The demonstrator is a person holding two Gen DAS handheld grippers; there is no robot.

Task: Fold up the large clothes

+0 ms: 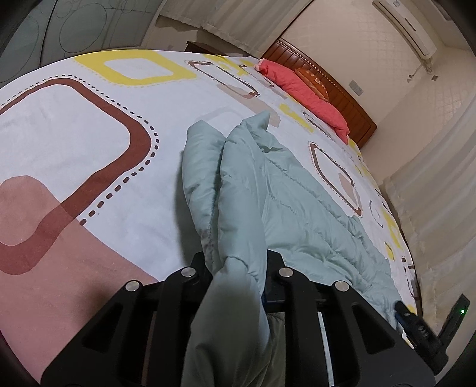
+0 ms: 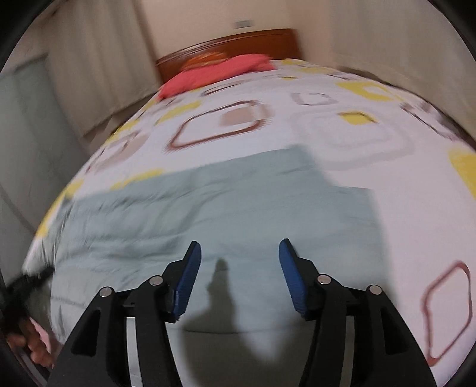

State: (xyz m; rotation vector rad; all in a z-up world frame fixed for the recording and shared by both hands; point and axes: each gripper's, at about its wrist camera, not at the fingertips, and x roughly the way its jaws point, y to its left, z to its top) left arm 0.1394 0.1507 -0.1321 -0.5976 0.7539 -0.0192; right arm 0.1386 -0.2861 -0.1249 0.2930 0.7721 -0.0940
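A bed [image 1: 89, 143] fills both views, covered by a white bedspread [image 2: 342, 208] printed with rounded squares in brown, yellow and dusty pink. At its head stands a reddish wooden headboard [image 1: 351, 104], with a coral-pink pillow [image 1: 309, 95] lying along that edge and an orange patterned cushion [image 1: 314, 82] propped behind it. Pale curtains [image 1: 431, 208] hang along the side of the bed, and a wall air conditioner [image 1: 407, 26] sits high near the corner of the room.

The pale green quilted jacket [image 2: 223, 214] lies spread over the near part of the bed, reaching the near edge and one side edge, its far edge running straight across the bedspread in the right wrist view. That view is smeared by motion.

In the left wrist view, a padded fold of the jacket rises from the bed and runs back between the arms of the left gripper [image 1: 238, 265], which is pinched tight on that fabric; the cloth hides the pads.

The right gripper [image 2: 239, 277] hovers over the jacket with its blue pads [image 2: 189, 279] spread apart and nothing between them; its shadow falls on the fabric below.

A hand [image 2: 32, 342] shows at the lower left edge of the right wrist view, blurred.
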